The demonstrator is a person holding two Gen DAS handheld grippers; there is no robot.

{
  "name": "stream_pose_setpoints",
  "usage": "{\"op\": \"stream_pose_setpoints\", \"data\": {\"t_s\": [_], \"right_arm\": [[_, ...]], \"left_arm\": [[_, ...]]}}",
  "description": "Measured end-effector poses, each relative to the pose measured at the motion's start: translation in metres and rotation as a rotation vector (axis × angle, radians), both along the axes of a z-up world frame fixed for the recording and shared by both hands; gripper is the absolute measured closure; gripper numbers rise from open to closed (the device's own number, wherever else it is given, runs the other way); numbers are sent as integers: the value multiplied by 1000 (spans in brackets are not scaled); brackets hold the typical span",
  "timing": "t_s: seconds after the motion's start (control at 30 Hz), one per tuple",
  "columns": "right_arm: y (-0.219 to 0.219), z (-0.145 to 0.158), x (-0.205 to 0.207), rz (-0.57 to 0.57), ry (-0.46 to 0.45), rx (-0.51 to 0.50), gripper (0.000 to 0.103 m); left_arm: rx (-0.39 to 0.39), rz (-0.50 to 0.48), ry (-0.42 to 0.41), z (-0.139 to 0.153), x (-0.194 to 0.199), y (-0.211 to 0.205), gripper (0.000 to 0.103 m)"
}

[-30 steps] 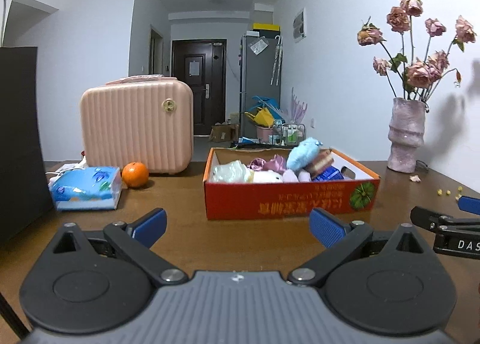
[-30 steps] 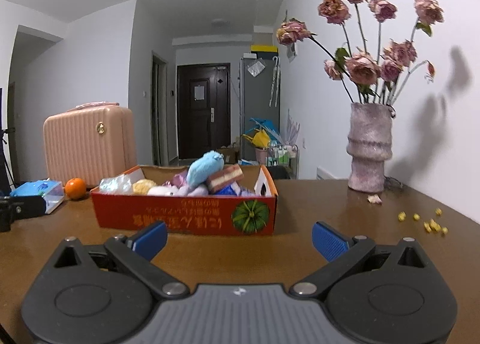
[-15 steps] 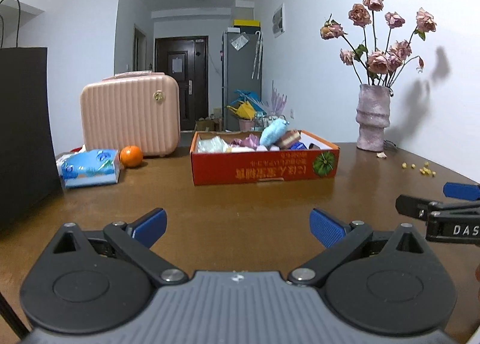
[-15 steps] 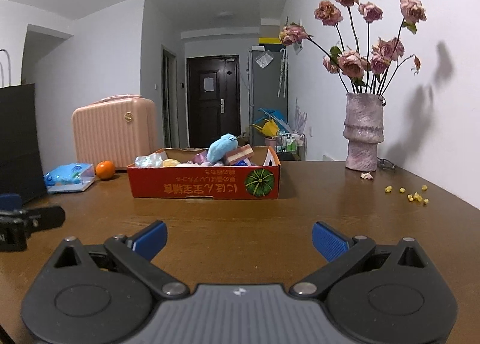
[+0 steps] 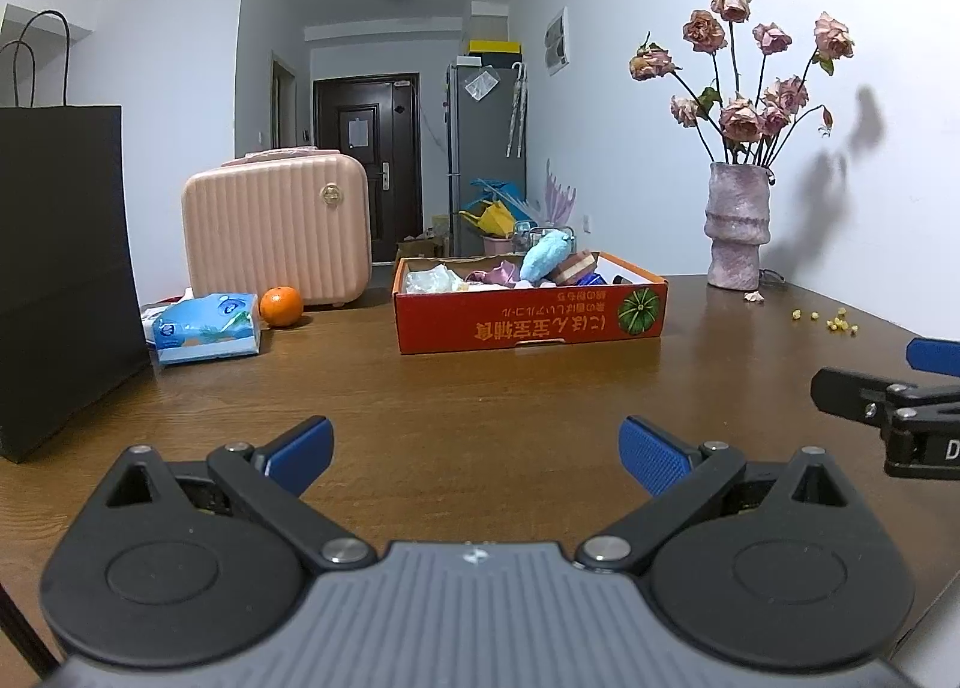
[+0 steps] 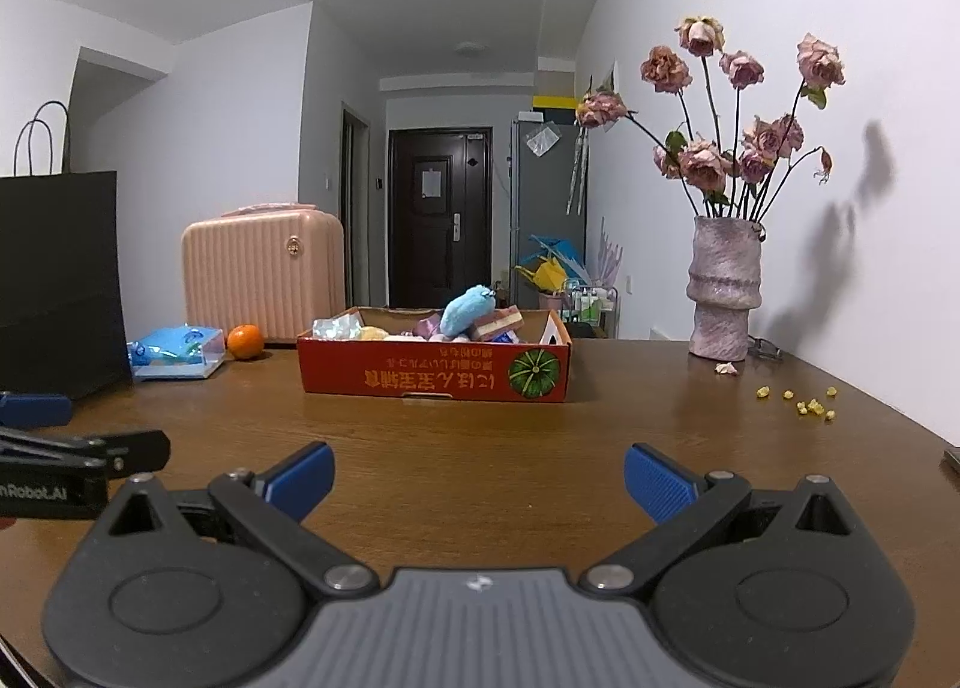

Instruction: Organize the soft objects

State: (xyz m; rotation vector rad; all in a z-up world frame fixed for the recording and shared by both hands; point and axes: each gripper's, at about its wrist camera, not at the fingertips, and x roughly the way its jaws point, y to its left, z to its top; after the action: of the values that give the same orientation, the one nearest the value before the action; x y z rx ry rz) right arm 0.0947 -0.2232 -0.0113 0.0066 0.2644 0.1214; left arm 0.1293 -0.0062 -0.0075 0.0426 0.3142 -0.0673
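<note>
Left gripper: jaws spread wide with nothing between them, low over the brown table, aimed at 12 o'clock toward the box.
Right gripper: jaws likewise released and empty, low over the table; its tip shows at 3 o'clock in the left wrist view.
Red cardboard box: on the table at 12 o'clock, well apart from both grippers, a pumpkin picture on its near wall.
Soft objects: piled inside the box; a light-blue plush toy stands highest, a crumpled clear wrapper lies at the box's left end.
Tissue pack: at 10 o'clock, flat on the table.
Orange: just beside the tissue pack, in front of the pink suitcase.
Black paper bag: upright at 9 o'clock.
Vase of dried roses: at 2 o'clock near the wall, yellow crumbs scattered to its right.
</note>
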Motion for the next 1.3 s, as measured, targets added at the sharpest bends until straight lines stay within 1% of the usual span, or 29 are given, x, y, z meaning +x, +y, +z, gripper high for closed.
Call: {"op": "stream_pose_setpoints", "data": {"t_s": [0.43, 1.3], "right_arm": [[-3, 5, -15, -2, -28, 12, 0], [-3, 5, -17, 1, -34, 12, 0]], "left_arm": [[1, -7, -20, 3, -12, -4, 0], [2, -8, -23, 2, -13, -3, 0]]}}
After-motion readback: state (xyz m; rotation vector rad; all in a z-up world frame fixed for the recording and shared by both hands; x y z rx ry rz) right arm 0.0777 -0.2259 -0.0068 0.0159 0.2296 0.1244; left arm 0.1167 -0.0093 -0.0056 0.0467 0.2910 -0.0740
